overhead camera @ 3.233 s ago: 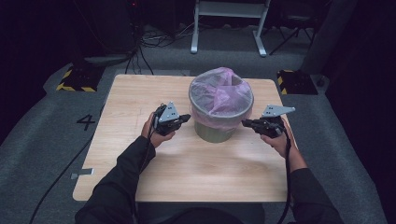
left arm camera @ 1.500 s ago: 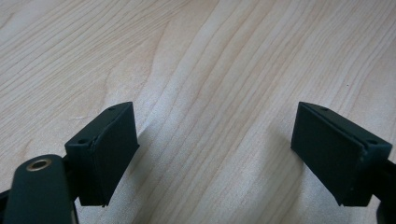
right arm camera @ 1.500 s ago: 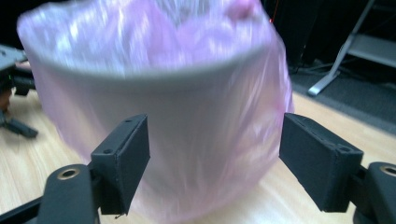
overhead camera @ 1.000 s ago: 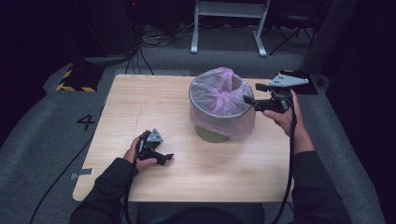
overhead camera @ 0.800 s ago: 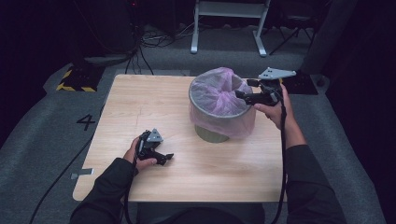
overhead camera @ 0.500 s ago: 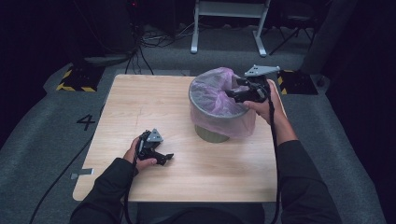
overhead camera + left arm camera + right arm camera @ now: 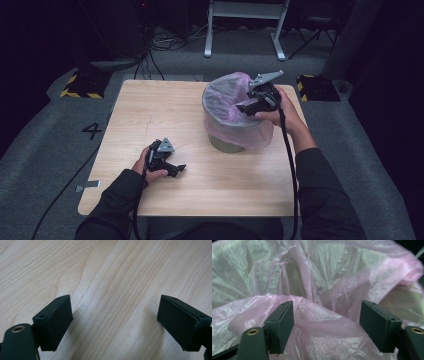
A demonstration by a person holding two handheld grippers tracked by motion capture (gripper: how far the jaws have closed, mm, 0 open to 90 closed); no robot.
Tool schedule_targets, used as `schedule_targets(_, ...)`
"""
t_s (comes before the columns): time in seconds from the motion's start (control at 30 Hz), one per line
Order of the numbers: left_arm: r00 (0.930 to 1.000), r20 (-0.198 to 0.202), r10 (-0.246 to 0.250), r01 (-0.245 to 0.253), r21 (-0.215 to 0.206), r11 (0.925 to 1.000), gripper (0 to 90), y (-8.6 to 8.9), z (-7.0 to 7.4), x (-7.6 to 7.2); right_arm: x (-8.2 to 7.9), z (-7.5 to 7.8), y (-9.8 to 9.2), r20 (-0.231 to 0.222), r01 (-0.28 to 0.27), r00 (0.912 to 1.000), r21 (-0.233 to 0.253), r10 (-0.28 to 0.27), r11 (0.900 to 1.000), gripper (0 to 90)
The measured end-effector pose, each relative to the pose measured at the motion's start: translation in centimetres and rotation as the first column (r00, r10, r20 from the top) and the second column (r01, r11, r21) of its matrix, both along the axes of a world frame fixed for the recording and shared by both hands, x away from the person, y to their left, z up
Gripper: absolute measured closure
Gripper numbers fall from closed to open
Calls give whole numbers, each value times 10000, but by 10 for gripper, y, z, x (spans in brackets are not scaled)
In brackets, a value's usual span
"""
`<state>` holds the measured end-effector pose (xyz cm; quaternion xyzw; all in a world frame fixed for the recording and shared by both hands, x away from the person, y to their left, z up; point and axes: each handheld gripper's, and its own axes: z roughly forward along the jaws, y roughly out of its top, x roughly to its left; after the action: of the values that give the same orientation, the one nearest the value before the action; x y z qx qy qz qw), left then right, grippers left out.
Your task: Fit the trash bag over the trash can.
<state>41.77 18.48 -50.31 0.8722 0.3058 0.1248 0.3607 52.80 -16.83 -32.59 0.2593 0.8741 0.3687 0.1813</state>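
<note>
Fitting the pink liner (image 7: 235, 107) into the bin (image 7: 226, 143) near the desk's far right edge looks mostly done: film already drapes over the rim. Right tool (image 7: 325, 322), jaws apart, hovers over a loose fold, likely needing tucking. Left tool (image 7: 117, 322), jaws apart, idles by the near left edge.

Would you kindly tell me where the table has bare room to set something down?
The table is bare along its far-left part, left of the bin, and across the near edge between the forearms. It is crowded around the bin, where the right tongs work.
</note>
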Motion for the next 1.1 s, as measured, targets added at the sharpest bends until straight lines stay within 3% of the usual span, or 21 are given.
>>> schedule_targets(0.3,10000,-7,1,-1,-2,10000,128,0,0,0,5,-6,8,-684,-331,9973,-883,271,9955,267)
schedule_targets(0.6,10000,-8,6,-6,-5,10000,128,0,0,0,11,-7,11,-1201,-489,9922,-1355,325,9896,258)
schedule_targets(0.7,10000,-2,1,-1,1,10000,128,0,0,0,12,-8,13,-1265,-470,9916,-1458,285,9882,250)
schedule_targets(0.9,10000,-24,-18,18,-26,10000,126,0,0,0,13,-8,18,-1423,-509,9896,-2196,196,9743,244)
schedule_targets(1.1,10000,-25,-17,17,-28,10000,126,0,0,0,13,-9,20,-1509,-405,9885,-2378,43,9705,241)
